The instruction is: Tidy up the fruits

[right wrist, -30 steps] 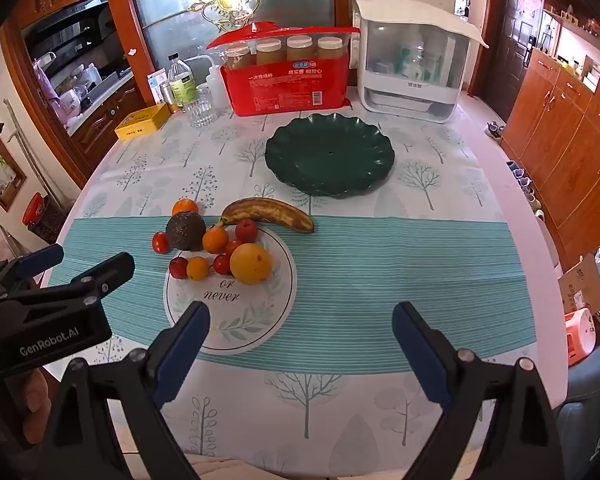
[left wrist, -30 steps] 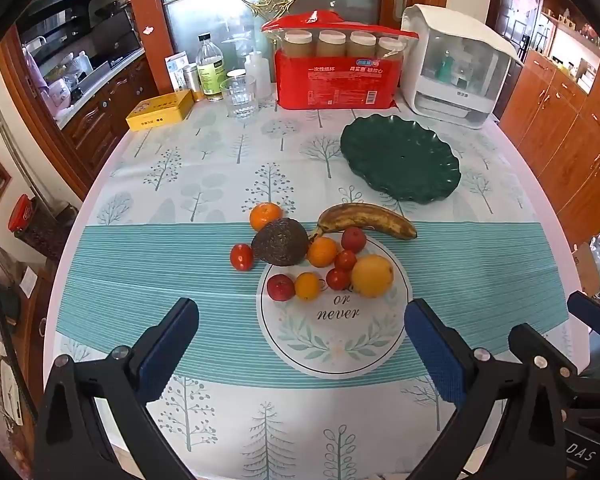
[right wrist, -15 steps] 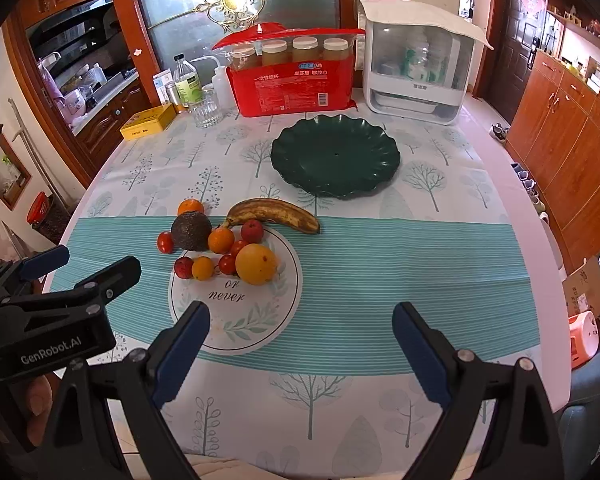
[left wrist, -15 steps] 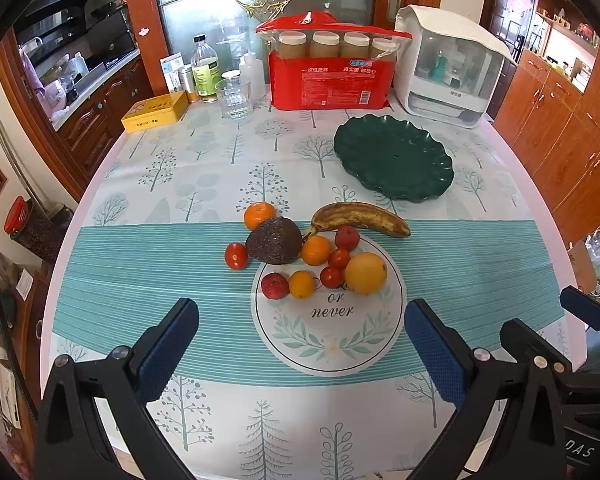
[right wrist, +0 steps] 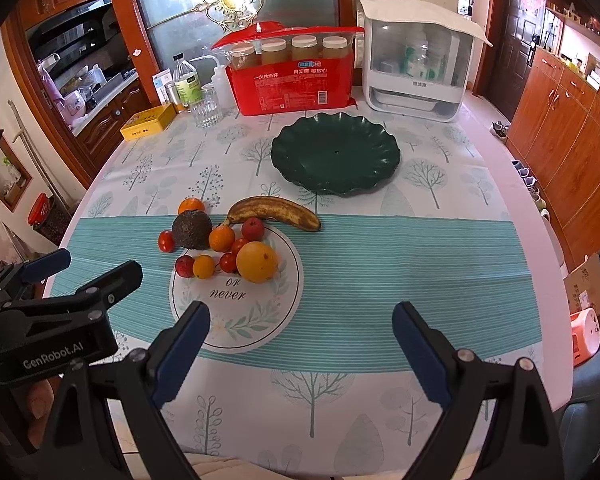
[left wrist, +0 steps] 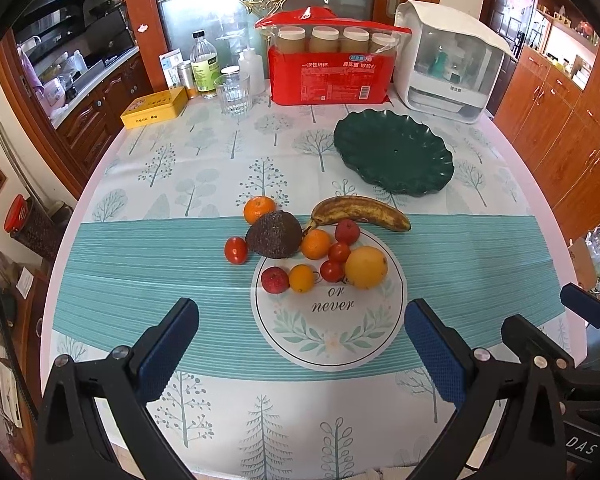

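I see bright, even daylight, soft shadows, sharp focus; fisheye bends edges, black vignette in corners.

A home dining room opening onto a kitchen.

Ahead of the fingers a bench [left wrist: 188, 264] wears a tree-printed household tablecloth; at its far edge stand a red pack of paper cups [left wrist: 329, 65], a drinking glass [left wrist: 233, 94] and a white countertop cup cabinet [left wrist: 446, 62]. Beyond to the left, a kitchen counter [left wrist: 90, 74] with dishware shows under a range hood; wooden cupboards [right wrist: 568, 120] line the right wall, with shoes [right wrist: 534, 190] on the floor.
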`<state>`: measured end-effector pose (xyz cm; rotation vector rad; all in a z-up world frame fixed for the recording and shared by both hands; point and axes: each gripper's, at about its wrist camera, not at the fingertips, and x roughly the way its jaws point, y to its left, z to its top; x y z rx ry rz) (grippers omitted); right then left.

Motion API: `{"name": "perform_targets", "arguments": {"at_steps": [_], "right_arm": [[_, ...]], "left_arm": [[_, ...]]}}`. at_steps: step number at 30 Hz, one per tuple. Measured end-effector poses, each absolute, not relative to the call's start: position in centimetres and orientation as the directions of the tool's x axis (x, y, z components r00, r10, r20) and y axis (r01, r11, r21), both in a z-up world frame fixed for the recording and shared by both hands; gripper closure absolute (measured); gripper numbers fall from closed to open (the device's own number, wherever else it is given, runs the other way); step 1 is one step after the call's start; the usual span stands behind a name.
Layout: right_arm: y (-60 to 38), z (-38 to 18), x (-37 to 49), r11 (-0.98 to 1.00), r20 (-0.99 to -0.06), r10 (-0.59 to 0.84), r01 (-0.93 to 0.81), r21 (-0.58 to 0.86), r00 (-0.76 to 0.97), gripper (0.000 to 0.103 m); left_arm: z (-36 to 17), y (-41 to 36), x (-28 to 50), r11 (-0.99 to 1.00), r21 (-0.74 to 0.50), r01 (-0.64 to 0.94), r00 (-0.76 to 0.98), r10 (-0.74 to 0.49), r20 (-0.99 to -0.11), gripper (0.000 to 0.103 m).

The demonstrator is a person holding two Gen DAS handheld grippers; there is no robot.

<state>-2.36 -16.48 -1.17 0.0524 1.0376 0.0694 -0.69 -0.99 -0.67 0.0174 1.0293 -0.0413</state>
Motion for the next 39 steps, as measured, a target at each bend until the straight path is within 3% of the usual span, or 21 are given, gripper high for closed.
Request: {"name": "perform_targets", "arguments": {"at_steps": [39], "right_arm": [[-16.5, -0.7, -3.2, 0.992, -0.85, 0.123, -0.068, 0.102, 0.512, 0.01]], "left_arm": [[-0.4, 0.1, -2.5, 1.0, -0.007, -0.027, 0.505, 0.008, -0.863, 0.001]]}}
